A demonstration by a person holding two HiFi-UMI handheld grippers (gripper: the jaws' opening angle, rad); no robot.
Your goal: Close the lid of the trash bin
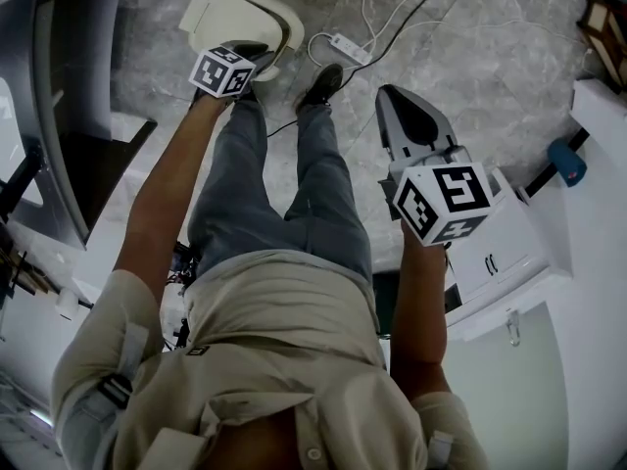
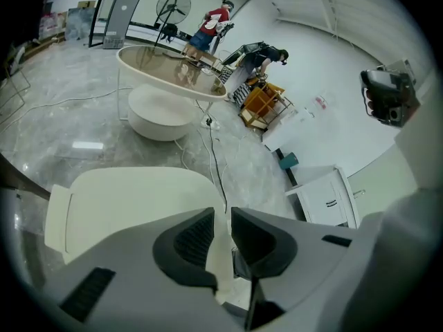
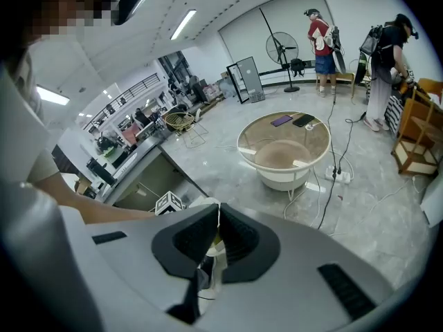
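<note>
The trash bin (image 1: pixel 227 10) is cream white and stands on the floor just beyond the person's shoes. Its lid (image 2: pixel 118 199) lies broad and nearly flat under my left gripper (image 2: pixel 223 216). My left gripper (image 1: pixel 257 55) points down at the bin's near rim. Its jaws stand a narrow gap apart, and the lid's right edge runs through that gap between the pads. My right gripper (image 1: pixel 392 94) hangs in the air to the right of the bin, away from it. Its jaws (image 3: pixel 216 216) meet at the tips with nothing held.
A power strip (image 1: pixel 349 47) with cables lies on the marble floor right of the bin. A round white table (image 2: pixel 166 68) stands further off, with people behind it. A white cabinet (image 1: pixel 490 253) is at the right and a dark-framed panel (image 1: pixel 69 116) at the left.
</note>
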